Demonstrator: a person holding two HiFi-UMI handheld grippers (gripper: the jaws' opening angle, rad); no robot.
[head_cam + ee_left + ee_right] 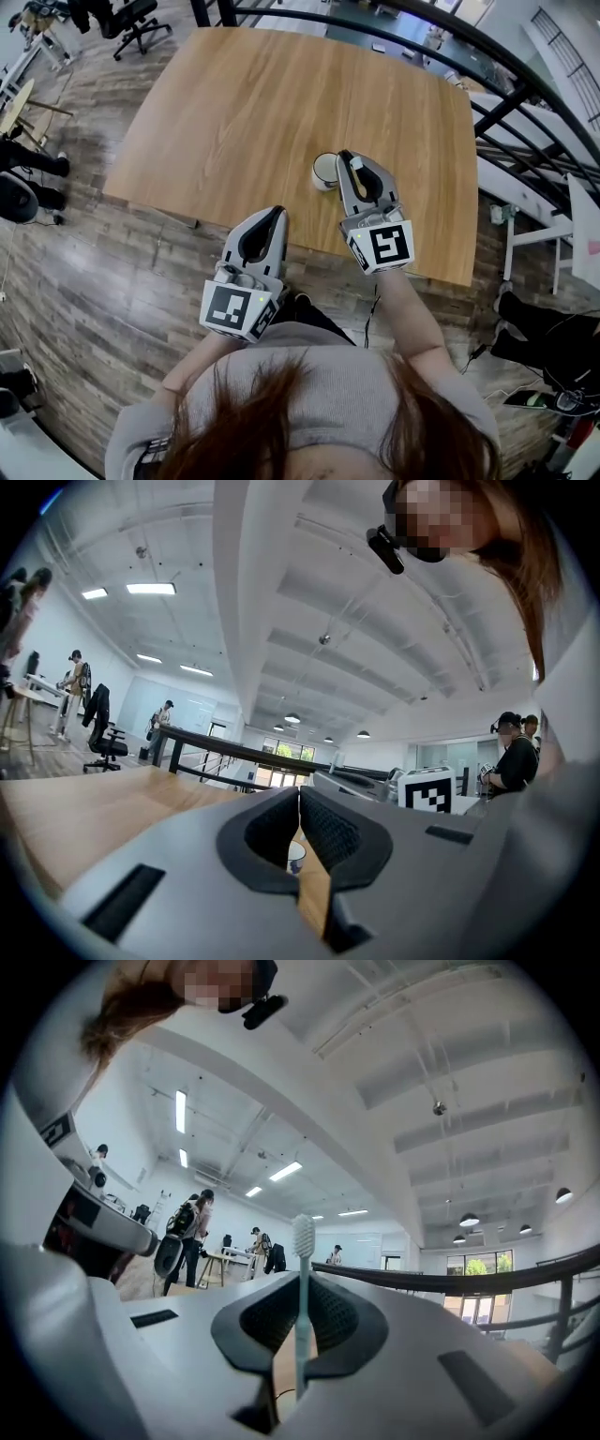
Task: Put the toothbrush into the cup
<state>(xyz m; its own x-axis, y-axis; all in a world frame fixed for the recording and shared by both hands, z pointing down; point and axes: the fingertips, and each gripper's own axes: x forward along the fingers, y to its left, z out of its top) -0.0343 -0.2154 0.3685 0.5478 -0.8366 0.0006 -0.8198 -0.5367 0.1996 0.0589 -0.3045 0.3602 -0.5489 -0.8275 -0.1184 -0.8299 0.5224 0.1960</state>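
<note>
One toothbrush (301,1279) stands upright, clamped in the right gripper (347,157), just beside the cup (323,172) (partly hidden behind it) on the table (234,103). The left gripper (277,217) is closed and empty, with a railing (525,103) beyond.

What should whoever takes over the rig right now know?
Left gripper: fingers together, nothing between them, at the near edge of the table.
Right gripper: shut on the toothbrush, bristle head pointing up above the fingers.
Cup: white, on the table, just left of the right gripper's tip in the head view.
Done: toothbrush is gripped.
Left: bring it over the cup's mouth, probably tip it down, then release it inside.
</note>
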